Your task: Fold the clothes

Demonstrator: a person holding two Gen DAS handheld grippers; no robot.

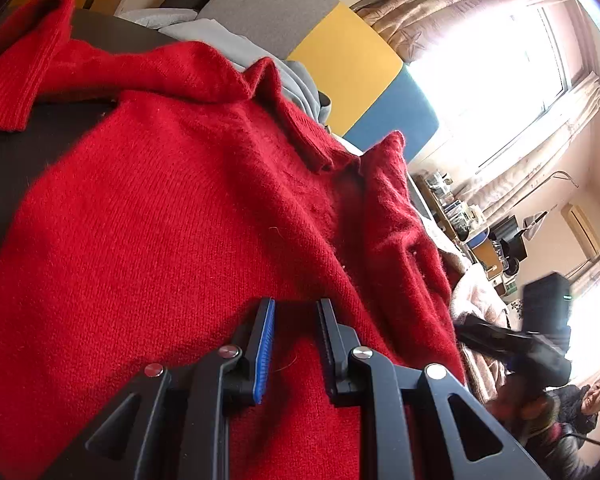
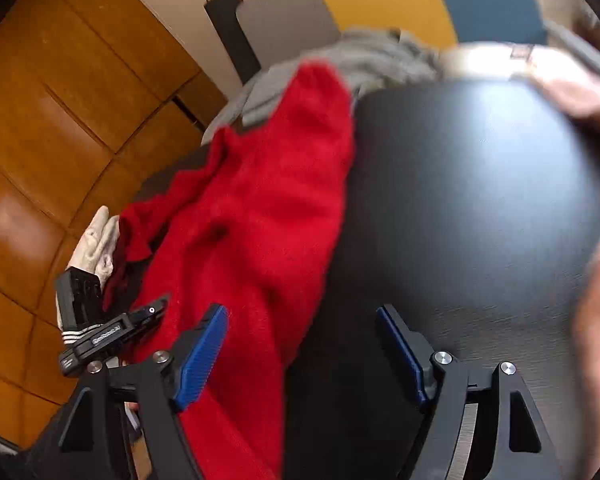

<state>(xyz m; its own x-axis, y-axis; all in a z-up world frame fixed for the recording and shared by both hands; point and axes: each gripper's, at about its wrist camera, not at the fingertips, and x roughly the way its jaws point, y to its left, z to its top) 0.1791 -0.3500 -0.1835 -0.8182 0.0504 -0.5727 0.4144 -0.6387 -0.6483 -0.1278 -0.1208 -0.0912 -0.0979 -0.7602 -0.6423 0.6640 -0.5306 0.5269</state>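
1. On the dark matte counter (image 2: 480,200), the fuzzy red knitted sweater (image 1: 160,200) lies spread, collar rumpled, one sleeve out.
2. My left gripper (image 1: 296,312) fingers stand released above it.
3. My right gripper (image 2: 300,340) fingers: spread, holding nothing.
4. I see no completed fold.

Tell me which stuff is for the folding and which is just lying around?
For the folding:
red sweater
left tool
right tool
black table

Just lying around:
grey clothes
curtains
cluttered shelf
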